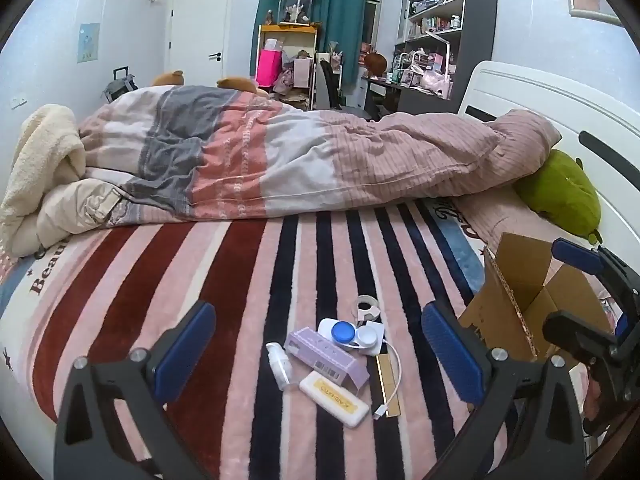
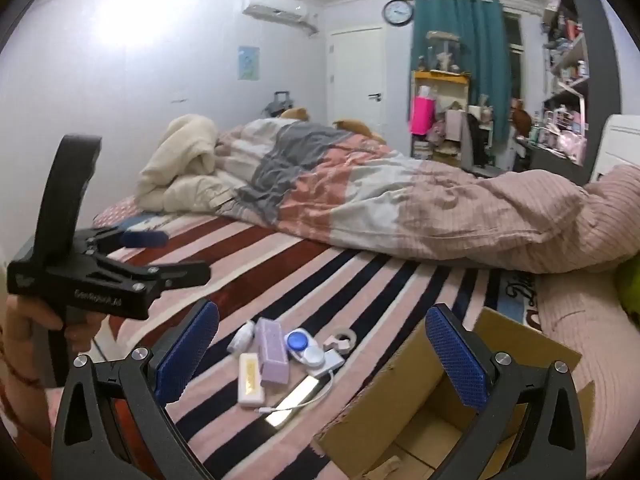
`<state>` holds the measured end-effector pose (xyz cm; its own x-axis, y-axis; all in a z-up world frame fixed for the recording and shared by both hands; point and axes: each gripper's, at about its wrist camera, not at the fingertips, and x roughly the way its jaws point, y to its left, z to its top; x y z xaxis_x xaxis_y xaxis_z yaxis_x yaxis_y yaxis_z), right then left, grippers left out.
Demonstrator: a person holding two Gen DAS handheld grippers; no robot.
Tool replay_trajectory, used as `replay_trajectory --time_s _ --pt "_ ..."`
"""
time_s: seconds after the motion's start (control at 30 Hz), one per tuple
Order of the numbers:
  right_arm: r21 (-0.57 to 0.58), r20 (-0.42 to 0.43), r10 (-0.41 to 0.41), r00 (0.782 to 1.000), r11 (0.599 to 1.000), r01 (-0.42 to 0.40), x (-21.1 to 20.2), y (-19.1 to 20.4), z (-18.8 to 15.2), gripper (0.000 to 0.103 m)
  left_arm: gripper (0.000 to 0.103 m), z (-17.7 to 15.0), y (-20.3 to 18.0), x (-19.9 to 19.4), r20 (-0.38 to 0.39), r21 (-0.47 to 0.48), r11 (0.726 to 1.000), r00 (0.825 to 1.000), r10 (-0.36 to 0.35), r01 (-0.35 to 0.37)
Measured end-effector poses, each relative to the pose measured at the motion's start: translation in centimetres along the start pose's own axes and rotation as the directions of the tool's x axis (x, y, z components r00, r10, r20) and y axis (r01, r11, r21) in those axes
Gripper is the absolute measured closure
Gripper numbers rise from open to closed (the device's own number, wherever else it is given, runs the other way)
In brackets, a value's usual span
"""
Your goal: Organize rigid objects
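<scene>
A small cluster of rigid objects lies on the striped blanket (image 1: 248, 280) near the front edge of the bed. At its centre is a lilac carton (image 1: 326, 356), lying flat. Touching its far end is a contact lens case (image 1: 352, 334) with one blue cap and one white cap, resting on a white charger block (image 1: 376, 340). A white cable (image 1: 394, 376) runs from the block toward the viewer and crosses a gold strip (image 1: 387, 384). Beside the carton's left side lies a small white pump bottle (image 1: 279, 366), on its side. A white bar with a yellow label (image 1: 334, 398) lies just in front of the carton. A roll of tape in a pink dispenser (image 1: 368, 308) stands just behind the lens case.

To the right of the cluster, an open cardboard box (image 2: 420, 412) sits on the bed with its flaps raised. Its interior shows only partly.

The left gripper (image 1: 320, 354) hovers above the cluster, its jaws apart and holding nothing. The right gripper (image 2: 322, 356) hovers between the cluster and the box, its jaws likewise apart and empty. A hand (image 2: 24, 332) grips the handle of the left unit.

Behind the objects, a rumpled duvet (image 1: 304, 160) covers the far half of the bed. A green plush toy (image 1: 560, 192) lies against the white headboard (image 1: 560, 104).
</scene>
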<state>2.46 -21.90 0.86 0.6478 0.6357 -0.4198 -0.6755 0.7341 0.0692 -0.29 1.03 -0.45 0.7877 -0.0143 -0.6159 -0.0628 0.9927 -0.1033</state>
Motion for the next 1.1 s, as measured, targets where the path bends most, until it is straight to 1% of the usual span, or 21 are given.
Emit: replay_trajectory --time_s 0.17,0.27,0.57,0.8,1.1 --pt "0.009 0.0 -0.002 1.0 1.0 0.002 0.0 0.4 -0.1 0.0 0.001 -0.2 -0.1 0.1 -0.004 -0.002 1.0 1.0 0.01 -0.01" --pt "0.027 -0.007 0.01 1.0 1.0 -0.01 0.6 -0.1 -0.2 0.0 0.001 -0.2 -0.1 0.1 -0.005 -0.004 1.0 1.0 0.018 -0.018" --pt "0.049 -0.01 0.007 1.0 0.999 -0.006 0.1 -0.9 -0.2 0.0 0.001 -0.3 0.1 0.0 -0.006 -0.006 1.0 1.0 0.019 -0.019" --pt "0.051 -0.012 -0.013 1.0 0.999 0.013 0.0 -1.0 -0.5 0.0 0.001 -0.4 0.1 0.0 -0.004 -0.005 1.0 1.0 0.019 -0.019" --pt "0.061 -0.014 -0.019 1.0 0.998 0.019 0.0 -1.1 -0.5 0.0 0.001 -0.5 0.4 -0.2 -0.001 -0.008 1.0 1.0 0.021 -0.021"
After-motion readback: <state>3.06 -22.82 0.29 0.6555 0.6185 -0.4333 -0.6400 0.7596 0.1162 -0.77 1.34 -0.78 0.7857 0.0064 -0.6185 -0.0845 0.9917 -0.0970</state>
